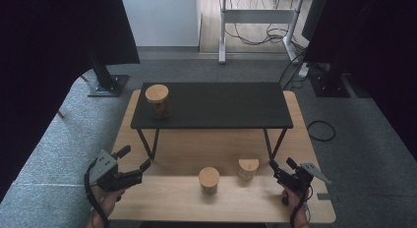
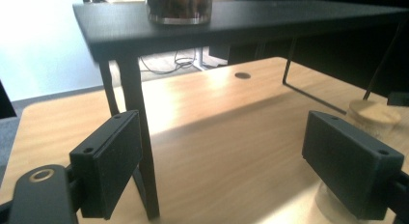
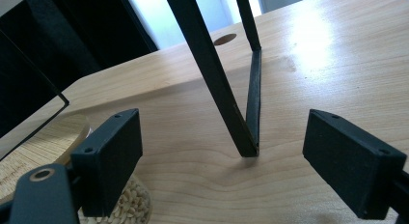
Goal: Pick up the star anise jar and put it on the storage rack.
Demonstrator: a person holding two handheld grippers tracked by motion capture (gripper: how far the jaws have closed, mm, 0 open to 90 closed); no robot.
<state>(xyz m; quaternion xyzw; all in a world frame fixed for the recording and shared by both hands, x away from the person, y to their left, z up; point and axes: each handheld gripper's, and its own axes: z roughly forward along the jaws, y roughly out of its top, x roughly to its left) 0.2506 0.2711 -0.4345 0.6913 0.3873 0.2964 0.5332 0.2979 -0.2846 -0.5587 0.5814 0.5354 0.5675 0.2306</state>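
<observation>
the left tool (image 1: 132, 157) hangs over the near left of the wooden bench (image 1: 162, 198), its jaws spread apart with nothing in them. far left, one jar with a wooden lid (image 1: 158, 100) already sits on top of the black shelf (image 1: 221, 105). two more jars wait low on the bench: the middle jar (image 1: 209, 181) near the front, and the small jar (image 1: 248, 169) just to its right. i think those two have yet to go up. the right tool (image 1: 280, 165) sits just beside the small jar, jaws spread apart and holding nothing. grey carpet (image 1: 364, 139) lies around the bench, with dark curtains (image 1: 44, 56) at the sides.
</observation>
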